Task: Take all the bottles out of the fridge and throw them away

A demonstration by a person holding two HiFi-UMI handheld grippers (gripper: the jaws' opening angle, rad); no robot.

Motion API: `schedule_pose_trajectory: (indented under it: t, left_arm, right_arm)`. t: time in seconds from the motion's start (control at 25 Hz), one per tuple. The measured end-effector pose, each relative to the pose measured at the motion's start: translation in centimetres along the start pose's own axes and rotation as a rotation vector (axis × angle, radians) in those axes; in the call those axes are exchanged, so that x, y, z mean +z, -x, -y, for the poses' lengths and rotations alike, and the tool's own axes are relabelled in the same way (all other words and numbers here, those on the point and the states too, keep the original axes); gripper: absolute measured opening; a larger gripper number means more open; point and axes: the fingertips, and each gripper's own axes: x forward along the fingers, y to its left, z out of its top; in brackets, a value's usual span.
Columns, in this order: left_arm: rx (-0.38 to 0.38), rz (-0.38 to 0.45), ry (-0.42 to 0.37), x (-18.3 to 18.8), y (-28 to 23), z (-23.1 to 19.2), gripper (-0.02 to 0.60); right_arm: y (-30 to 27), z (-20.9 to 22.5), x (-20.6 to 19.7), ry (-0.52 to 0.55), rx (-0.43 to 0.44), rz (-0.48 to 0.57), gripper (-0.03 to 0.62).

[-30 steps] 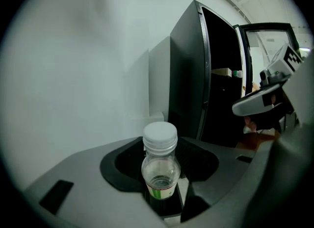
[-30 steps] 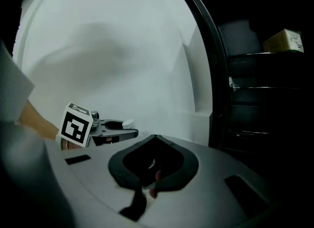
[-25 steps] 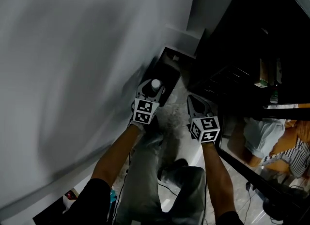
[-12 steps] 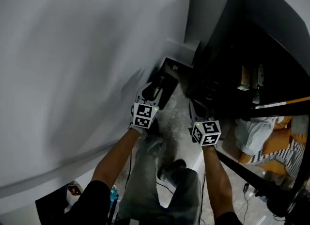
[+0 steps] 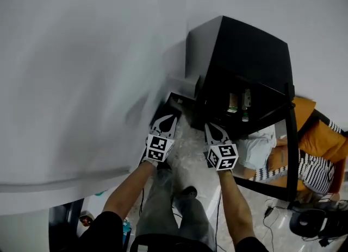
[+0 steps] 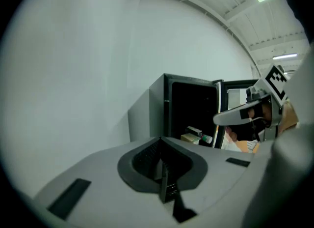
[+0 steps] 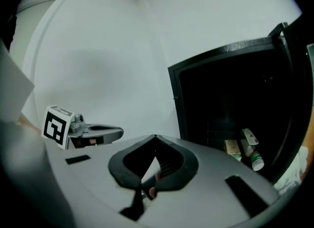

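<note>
- Left gripper (image 5: pixel 166 119) hangs empty in front of you. Its jaws have just been closing, with nothing between them. Your right gripper (image 5: pixel 214 131) is pinched together too, and it carries nothing.
- And the work that remains?
- It sits inside the tall black open fridge (image 5: pixel 239 55). A white-capped, green-labelled plastic bottle (image 7: pixel 253 156) lies on a low shelf, just beside a pale cardboard carton (image 7: pixel 230 148).
- What could go wrong from here?
- If you reach in with the jaws closed, you will likely shove the bottle deeper or roll it off the shelf. If you open late, you may nip the carton instead. The dark-framed fridge door (image 5: pixel 289 131) stands open near your right side, so a wide swing could clip it.
- And against a second ago?
- Back then you were low over the dark rectangular bin (image 5: pixel 176 101), with a white-capped bottle between the wide left jaws. Now that bottle is gone from them, presumably binned. Both grippers ride higher, and the whole fridge is in frame.
</note>
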Motion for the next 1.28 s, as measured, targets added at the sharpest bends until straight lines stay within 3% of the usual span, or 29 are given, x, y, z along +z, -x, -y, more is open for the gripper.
schedule_pose_trajectory:
  t: [0.28,0.52,0.88,1.28]
  left_arm:
    - [-0.078,0.021,0.03,9.7,3.7,6.9,0.006]
    - [-0.142,0.067,0.021,15.7,6.8,12.5,0.006]
    - [-0.249,0.121,-0.019,20.5,8.1,19.5,0.006]
    - [-0.329,0.118,-0.053,20.8,7.4,23.9,0.006]
  right_arm:
    - [9.3,0.2,8.5,-0.024,-0.077,0.074,0.002]
    - [18.2,1.5,14.3,-0.081,-0.18,0.189,0.002]
    - [25.7,2.5,14.6,-0.066,-0.25,0.206,0.002]
    - [29.3,4.5,13.1,-0.079,-0.311,0.206,0.002]
